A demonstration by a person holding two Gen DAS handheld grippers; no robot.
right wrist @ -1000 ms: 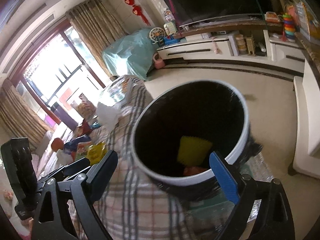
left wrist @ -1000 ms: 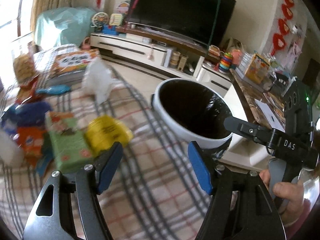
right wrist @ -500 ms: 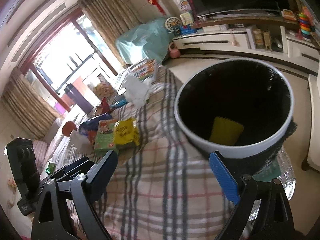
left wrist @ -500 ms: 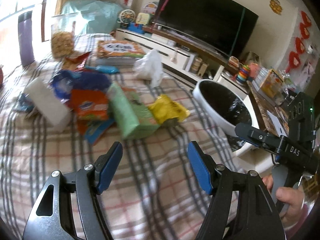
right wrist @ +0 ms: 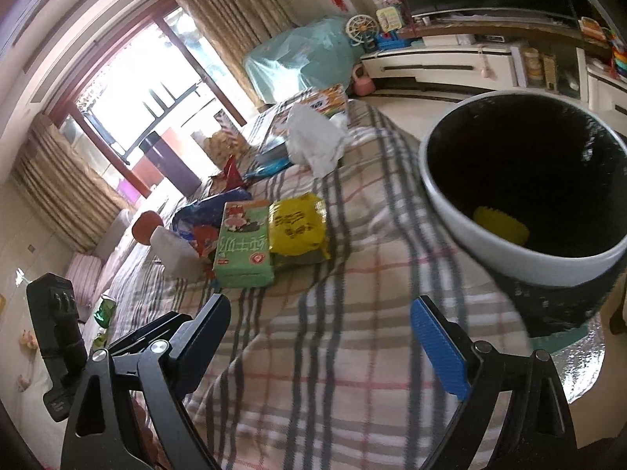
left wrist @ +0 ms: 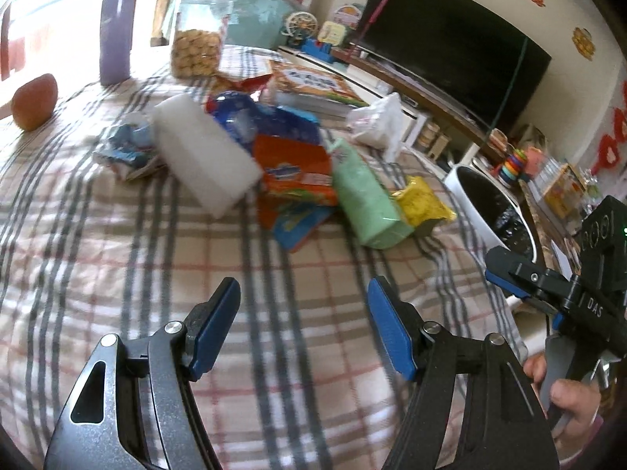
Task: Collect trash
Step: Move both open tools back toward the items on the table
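1. Nearest the cameras, both tongs hang over bare plaid cloth (left wrist: 156, 274). The left gripper (left wrist: 303, 321) stands with its jaws apart and nothing between them; the right gripper (right wrist: 321, 337) is spread wider and is likewise empty.

2. Just ahead of both lies the near edge of the litter. From the left gripper the green pack (left wrist: 366, 199) lies ahead and a little to the right, its long axis running away from the jaws and slanting toward the upper left. The yellow packet (left wrist: 421, 201) touches its right flank.

3. In the right wrist view the same 2 items sit ahead and left of centre: green pack (right wrist: 243, 246) left, yellow packet (right wrist: 298, 223) right, side by side. I judge the yellow packet the nearer catch for the right gripper, the green pack for the left, whose jaws would need to straddle its short width.

4. Behind these, an orange wrapper (left wrist: 294, 168), a blue bag (left wrist: 270, 121) and a white block (left wrist: 203, 152) crowd together.

5. Farther right, off the cloth's edge, the bin (right wrist: 450, 203) stands with a yellow scrap (right wrist: 501, 225) inside.

6. Farthest, a crumpled white bag (left wrist: 378, 121) lies near the far edge.
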